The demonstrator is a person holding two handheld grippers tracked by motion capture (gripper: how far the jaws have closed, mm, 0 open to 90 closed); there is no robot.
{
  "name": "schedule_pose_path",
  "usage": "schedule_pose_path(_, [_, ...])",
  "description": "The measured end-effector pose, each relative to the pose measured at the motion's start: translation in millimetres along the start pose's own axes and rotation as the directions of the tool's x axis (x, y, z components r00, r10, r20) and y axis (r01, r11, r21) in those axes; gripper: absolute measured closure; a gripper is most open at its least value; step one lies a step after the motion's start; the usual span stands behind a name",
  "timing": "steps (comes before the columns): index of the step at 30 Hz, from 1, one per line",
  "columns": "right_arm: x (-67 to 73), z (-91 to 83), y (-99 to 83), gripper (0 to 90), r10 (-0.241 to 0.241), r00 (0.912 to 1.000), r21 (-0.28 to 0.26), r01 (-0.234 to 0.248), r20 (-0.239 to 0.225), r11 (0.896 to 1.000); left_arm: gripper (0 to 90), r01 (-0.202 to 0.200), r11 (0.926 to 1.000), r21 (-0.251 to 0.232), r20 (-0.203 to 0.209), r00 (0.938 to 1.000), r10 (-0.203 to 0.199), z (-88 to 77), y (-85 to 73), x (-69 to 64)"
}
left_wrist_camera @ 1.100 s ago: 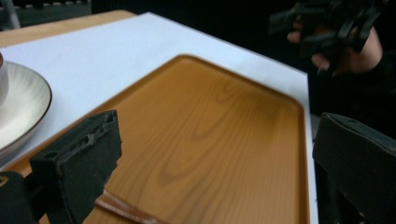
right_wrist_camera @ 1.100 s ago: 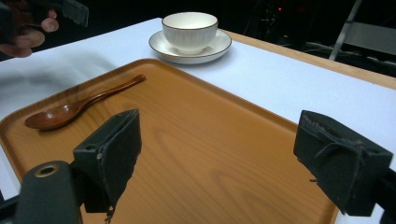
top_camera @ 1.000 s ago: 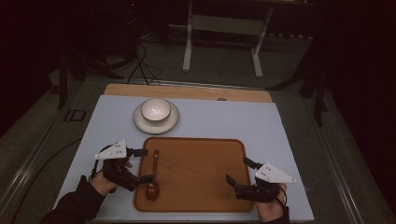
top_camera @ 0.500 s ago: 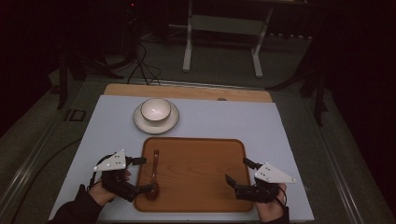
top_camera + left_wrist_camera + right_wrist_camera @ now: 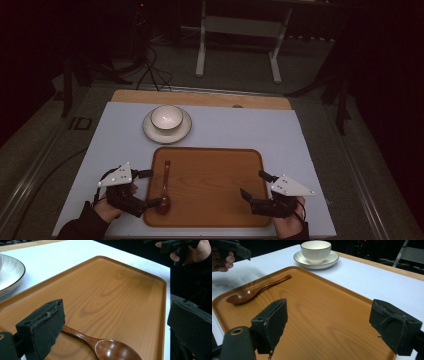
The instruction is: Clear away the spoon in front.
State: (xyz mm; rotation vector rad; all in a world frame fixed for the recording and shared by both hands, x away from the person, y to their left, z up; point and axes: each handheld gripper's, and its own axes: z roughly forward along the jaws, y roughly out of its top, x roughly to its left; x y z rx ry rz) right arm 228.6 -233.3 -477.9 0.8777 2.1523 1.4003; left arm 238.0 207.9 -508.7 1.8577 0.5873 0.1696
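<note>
We are holding the left gripper (image 5: 149, 189) at the near left corner of the wooden tray (image 5: 215, 170), its jaws standing wide apart, one over the tray's left rim and the other reaching toward the bowl end of the wooden spoon (image 5: 164, 192). In the left gripper view nothing is lying between the jaws but the spoon (image 5: 105, 346), and they are not touching it as far as we can tell. We are keeping the right gripper (image 5: 252, 187) at the tray's near right edge, jaws spread and empty, with bare tray (image 5: 332, 315) showing between them.

The tray is sitting on a pale sheet (image 5: 300, 145) that is covering the table; a wooden strip (image 5: 200, 98) is showing along the far edge. The sheet is lying bare to the right of the tray and behind it. A white bowl (image 5: 166, 117) is resting on a saucer (image 5: 150, 131) near the tray's far left corner. Beyond the table a dim floor, cables (image 5: 150, 65) and a pale metal stand (image 5: 240, 30) are showing.

The spoon is lying along the tray's left side, its long axis running near to far, bowl end toward us, handle pointing at the saucer
</note>
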Motion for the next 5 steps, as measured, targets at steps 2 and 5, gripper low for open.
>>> schedule_pose_path(2, [0.2, -0.5, 0.1, 14.9, -0.001, 1.0000, 0.000, 0.001, 0.001, 1.000, 1.1, -0.002, 1.0000, 0.001, -0.003, 1.0000, 0.002, 0.7, -0.1, -0.6])
schedule_pose_path(5, [0.0, -0.8, 0.1, 14.8, -0.002, 1.0000, 0.000, 0.002, 0.002, 1.000, 1.1, -0.008, 0.9999, 0.009, -0.005, 1.0000, 0.008, 1.7, -1.0, -0.9])
